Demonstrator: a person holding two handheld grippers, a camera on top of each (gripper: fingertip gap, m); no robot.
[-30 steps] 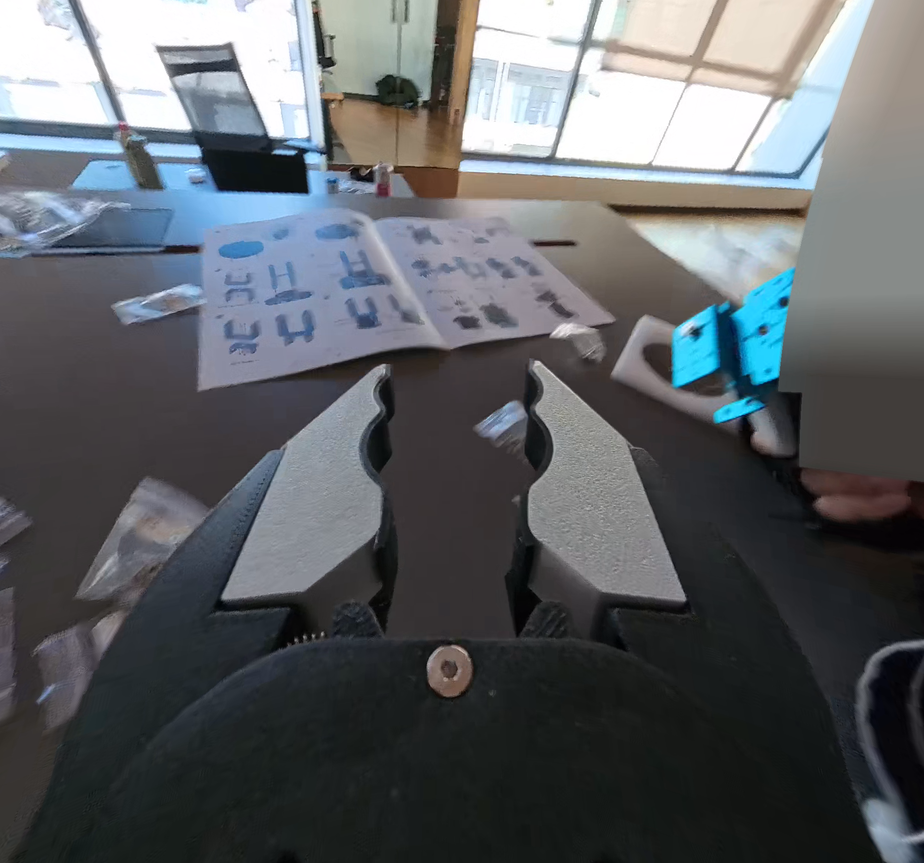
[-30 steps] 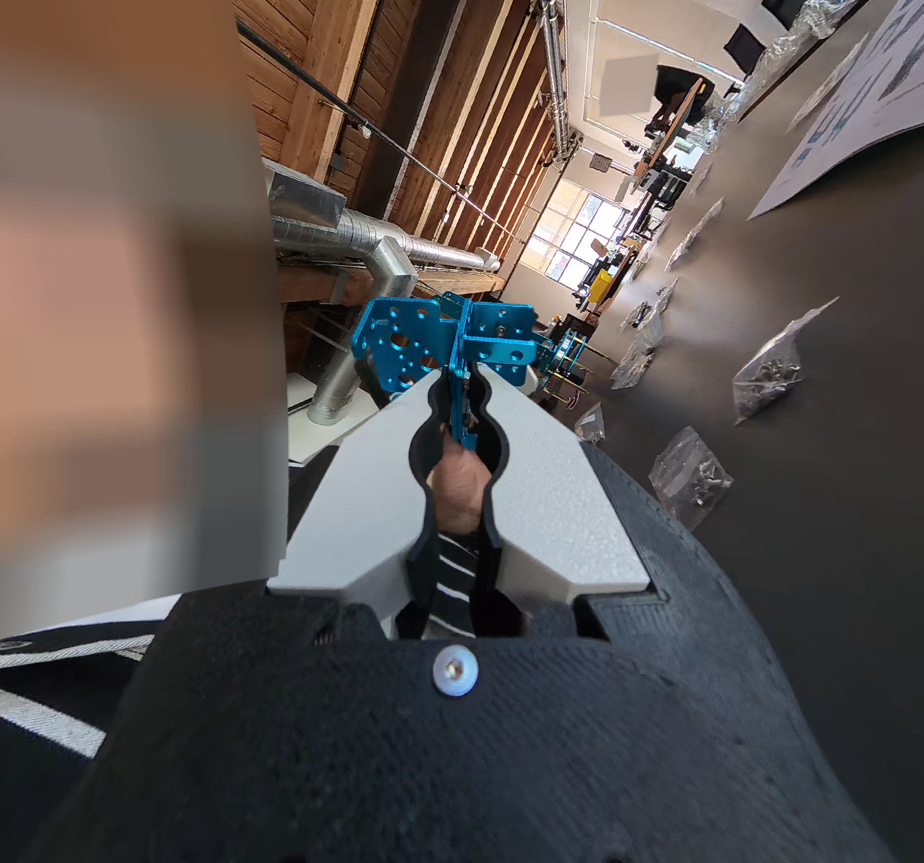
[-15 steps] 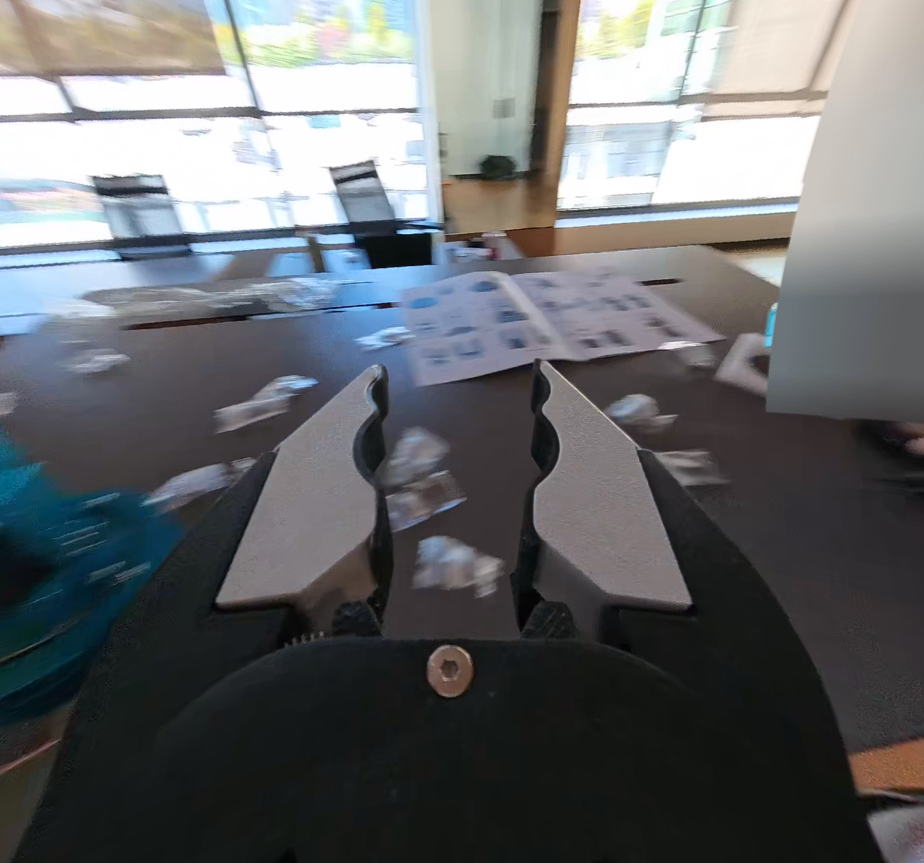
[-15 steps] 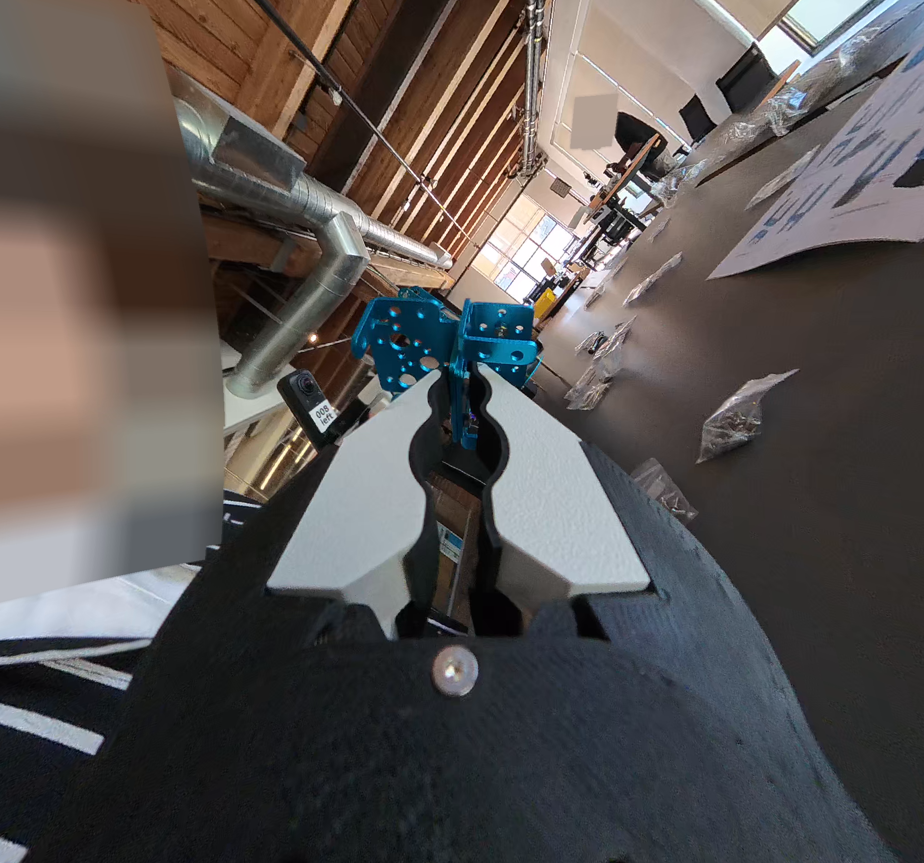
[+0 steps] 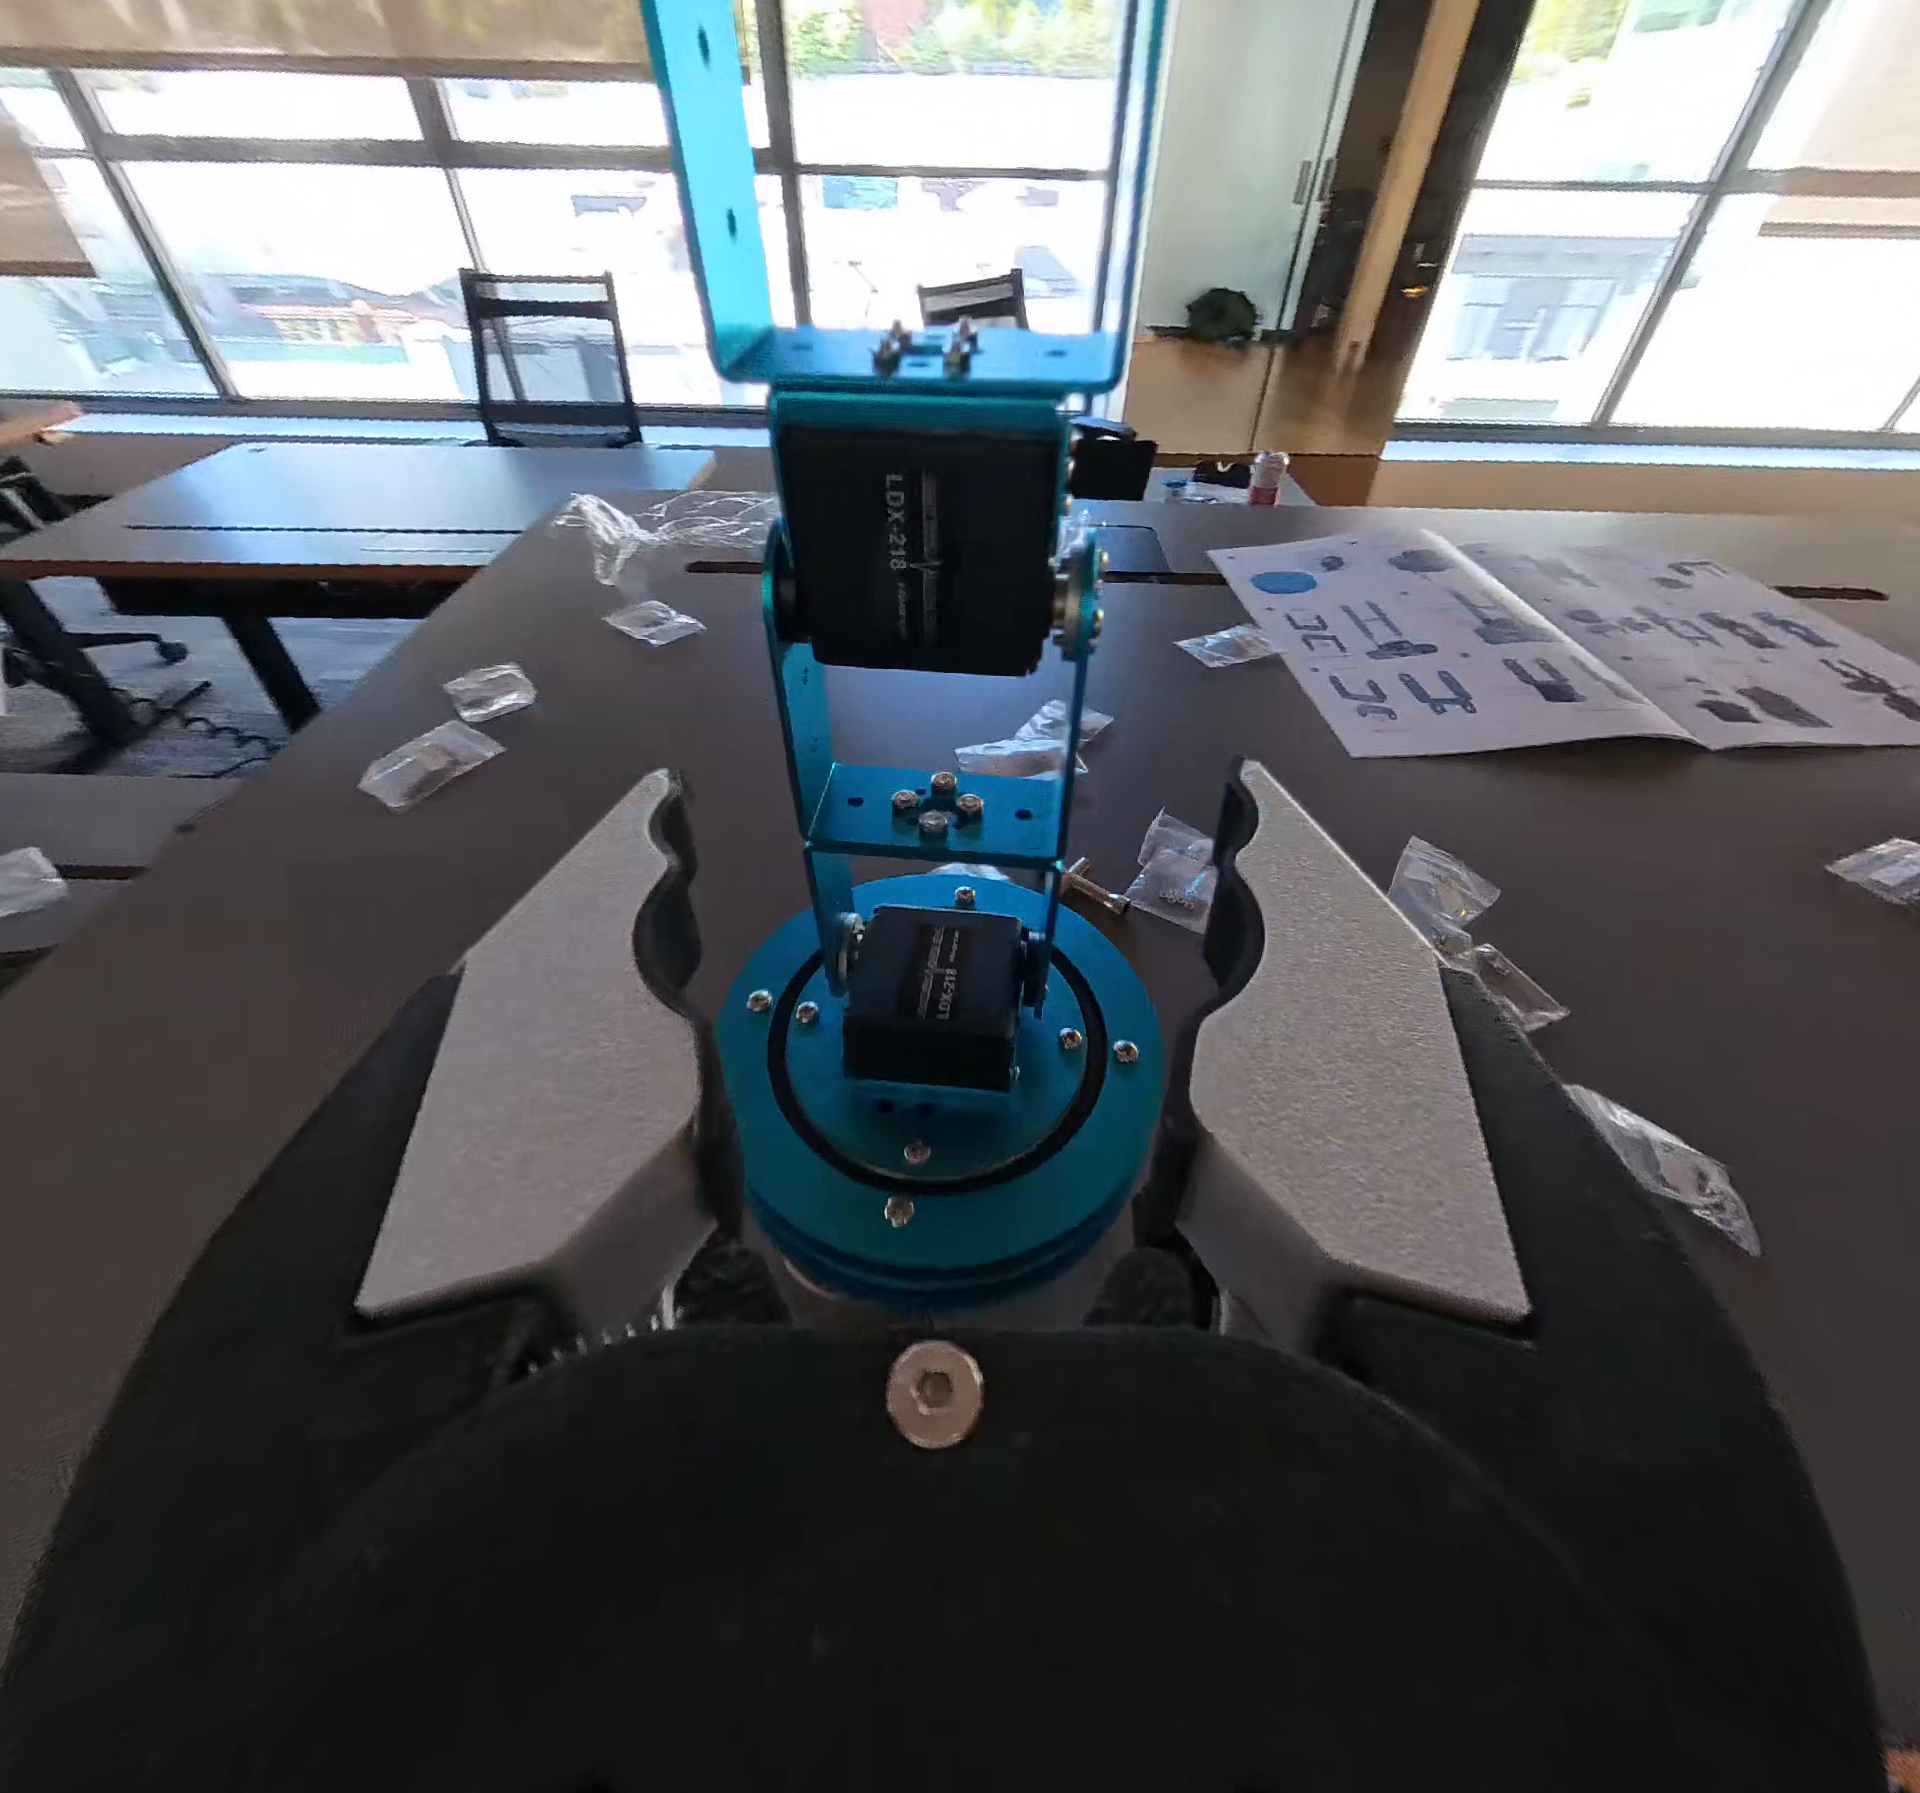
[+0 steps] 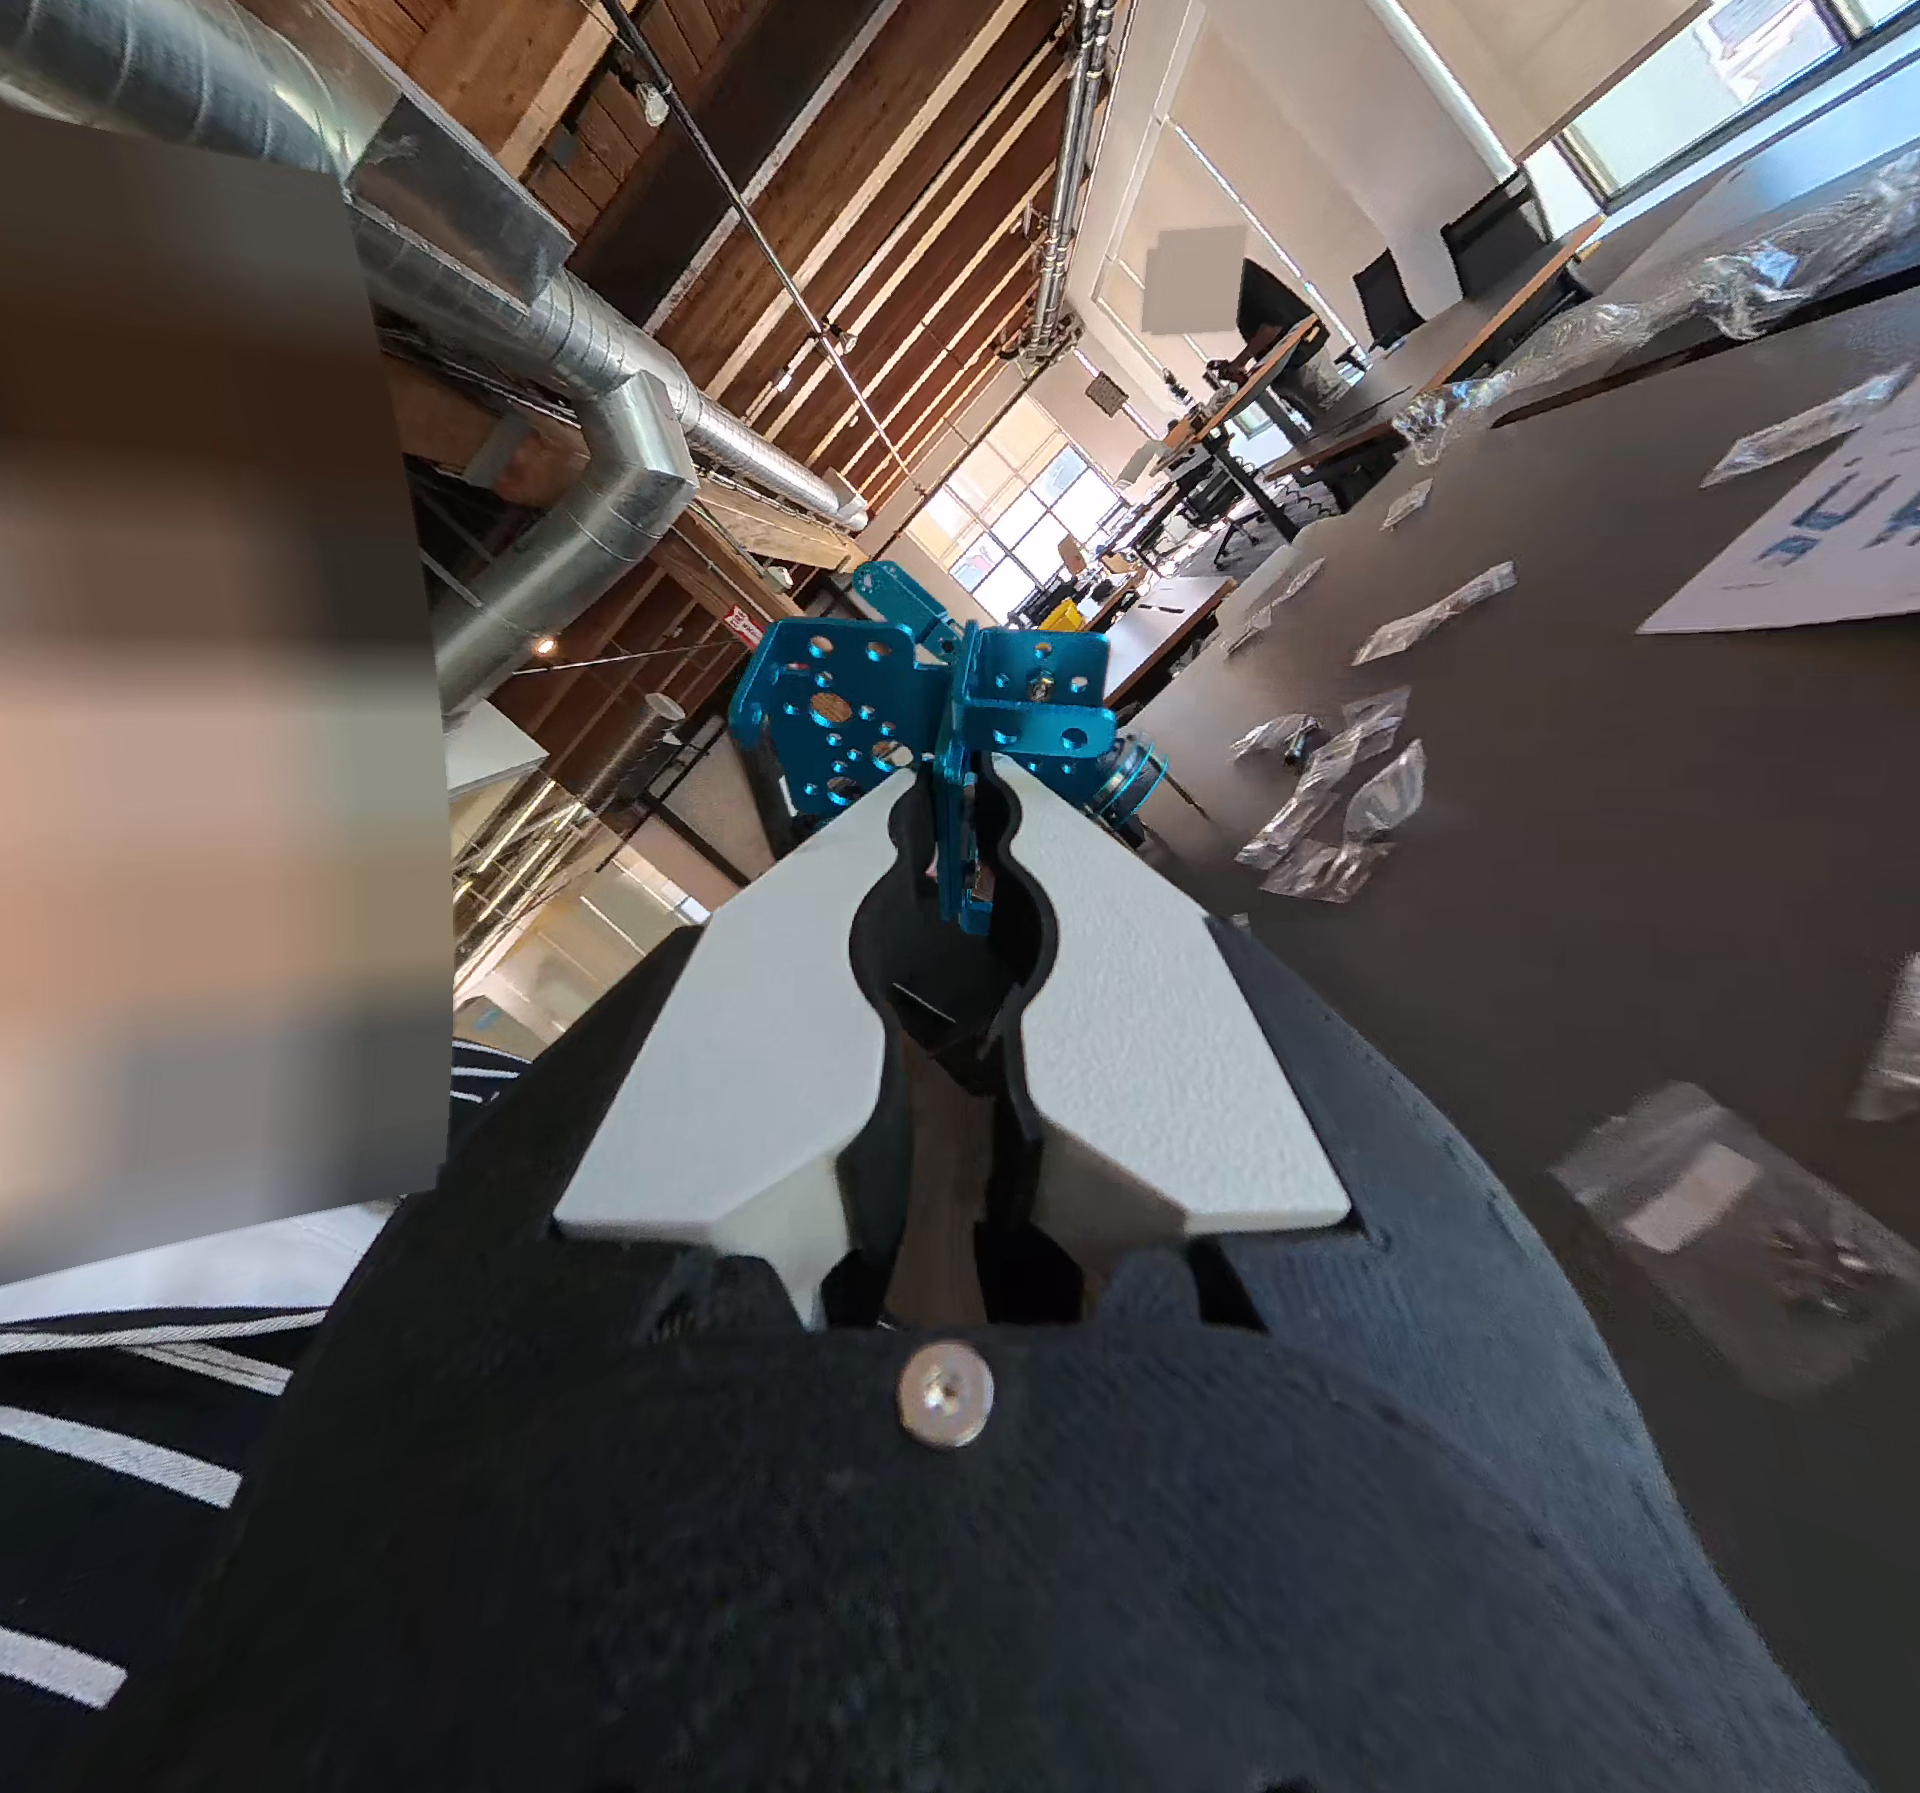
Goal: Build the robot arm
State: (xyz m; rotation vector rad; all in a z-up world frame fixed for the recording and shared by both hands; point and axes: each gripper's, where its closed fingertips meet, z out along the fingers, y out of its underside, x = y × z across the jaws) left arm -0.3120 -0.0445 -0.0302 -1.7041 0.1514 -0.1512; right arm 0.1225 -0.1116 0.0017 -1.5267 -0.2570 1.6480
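Note:
A blue metal robot arm stands upright on the dark table [image 5: 312, 964]. It has a round base [image 5: 940, 1182], two black servos [image 5: 920, 548] and a tall blue bar [image 5: 696, 112]. My left gripper [image 5: 951, 772] is open wide, with the round base between its jaws near their roots. I cannot tell whether the jaws touch the base. My right gripper [image 6: 961, 777] is shut on a blue perforated metal bracket [image 6: 831, 704]. It holds the bracket in the air beside the table, in a steeply tilted view.
An open instruction booklet [image 5: 1558, 642] lies at the right and also shows in the right wrist view [image 6: 1818, 548]. Several small clear bags of hardware [image 5: 426, 767] lie scattered around the arm and beside my right finger [image 5: 1475, 922]. Another table [image 5: 364, 496] and chairs stand behind. There is about 45 centimeters between the tips of the two grippers. From the left gripper's tips to the tall blue bar [image 5: 696, 112] is close to 9 centimeters.
My left gripper swung left, away from the booklet, opened wider and now straddles the blue arm's base. My right gripper kept its hold on the bracket and shifted a little.

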